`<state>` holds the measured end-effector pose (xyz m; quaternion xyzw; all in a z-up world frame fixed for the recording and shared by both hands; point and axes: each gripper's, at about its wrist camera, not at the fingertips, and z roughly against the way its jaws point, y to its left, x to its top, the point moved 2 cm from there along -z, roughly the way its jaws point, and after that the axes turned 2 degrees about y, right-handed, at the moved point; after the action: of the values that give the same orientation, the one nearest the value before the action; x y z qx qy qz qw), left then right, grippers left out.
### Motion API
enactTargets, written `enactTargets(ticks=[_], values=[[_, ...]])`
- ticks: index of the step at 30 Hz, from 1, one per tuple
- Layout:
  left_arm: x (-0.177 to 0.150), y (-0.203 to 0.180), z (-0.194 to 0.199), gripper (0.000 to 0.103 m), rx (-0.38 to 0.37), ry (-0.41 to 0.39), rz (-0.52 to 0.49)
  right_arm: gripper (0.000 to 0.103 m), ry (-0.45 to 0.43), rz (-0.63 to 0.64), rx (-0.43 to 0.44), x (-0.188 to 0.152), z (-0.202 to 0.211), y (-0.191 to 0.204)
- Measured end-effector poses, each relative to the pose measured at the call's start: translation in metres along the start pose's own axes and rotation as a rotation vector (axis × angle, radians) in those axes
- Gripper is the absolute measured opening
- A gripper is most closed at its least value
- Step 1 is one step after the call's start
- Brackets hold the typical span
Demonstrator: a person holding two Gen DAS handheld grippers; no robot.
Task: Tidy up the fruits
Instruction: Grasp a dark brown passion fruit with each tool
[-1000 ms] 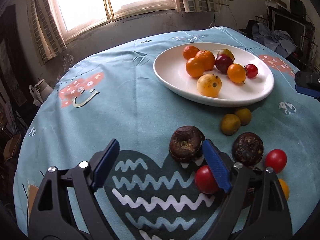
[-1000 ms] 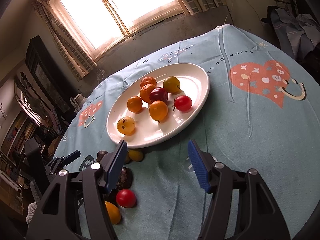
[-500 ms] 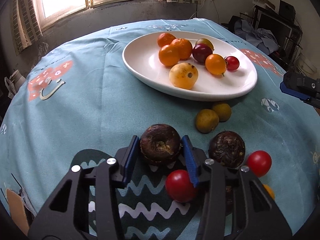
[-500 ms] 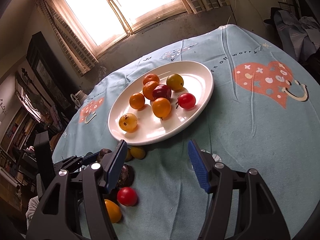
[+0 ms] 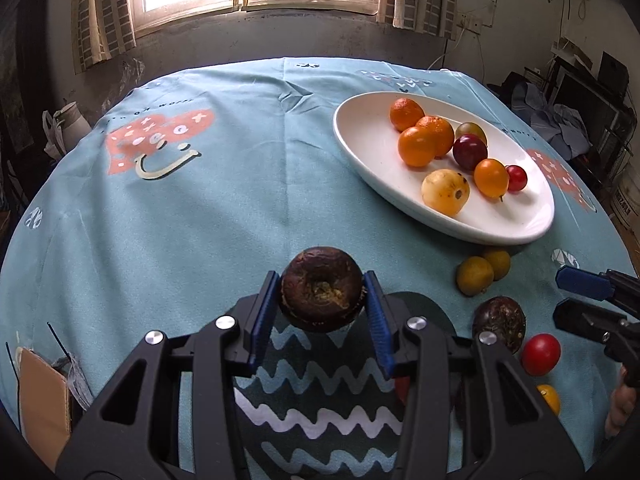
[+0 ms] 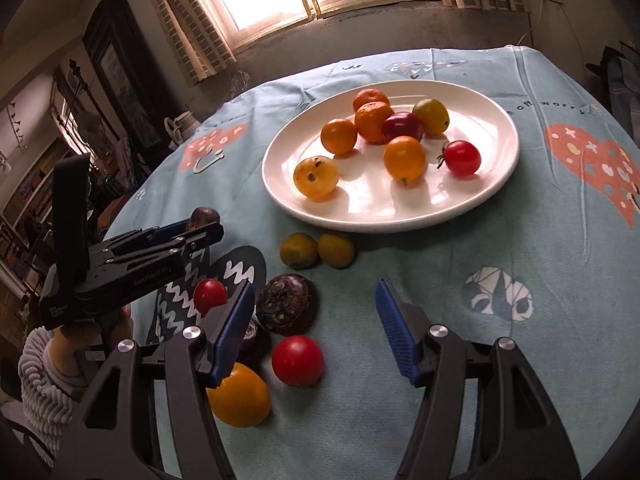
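A dark brown wrinkled fruit [image 5: 320,288] sits between the blue pads of my left gripper [image 5: 320,300], whose jaws are closing on it; it hangs clear of the cloth. From the right wrist view the same fruit [image 6: 204,216] peeks out of the left gripper [image 6: 196,228]. My right gripper [image 6: 314,292] is open above the loose fruit: a second dark fruit [image 6: 286,304] by its left finger, a red tomato [image 6: 298,360] and an orange-yellow fruit [image 6: 238,400]. The white oval plate [image 6: 400,224] holds several oranges, tomatoes and a plum.
Two yellow-green fruits [image 6: 316,250] lie just in front of the plate. A small red tomato [image 6: 210,294] rests on the dark zigzag print. The round table wears a light blue cloth [image 5: 200,220]. A sleeve and hand [image 6: 52,356] hold the left tool.
My left gripper went from wide open to clamped on the dark fruit and raised it off the cloth. The right gripper moved in over the loose fruit near the plate.
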<state>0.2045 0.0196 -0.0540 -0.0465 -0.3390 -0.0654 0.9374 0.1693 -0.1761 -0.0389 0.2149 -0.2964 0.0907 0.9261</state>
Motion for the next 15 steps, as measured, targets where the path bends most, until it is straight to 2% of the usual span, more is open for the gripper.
enactTargets(ticks=[5, 7, 11, 15], values=[[0.002, -0.003, 0.006, 0.043, -0.006, -0.015, -0.009, 0.053, 0.062, 0.063, -0.057, -0.002, -0.026, 0.023], [0.002, -0.001, 0.007, 0.043, -0.005, -0.017, -0.001, 0.052, 0.079, 0.077, -0.091, -0.003, -0.035, 0.025], [0.002, -0.001, 0.007, 0.043, -0.006, -0.015, 0.003, 0.044, 0.086, 0.107, -0.104, -0.003, -0.040, 0.030], [0.000, -0.002, 0.005, 0.043, -0.004, -0.005, -0.005, 0.045, 0.066, 0.147, -0.136, -0.005, -0.041, 0.035]])
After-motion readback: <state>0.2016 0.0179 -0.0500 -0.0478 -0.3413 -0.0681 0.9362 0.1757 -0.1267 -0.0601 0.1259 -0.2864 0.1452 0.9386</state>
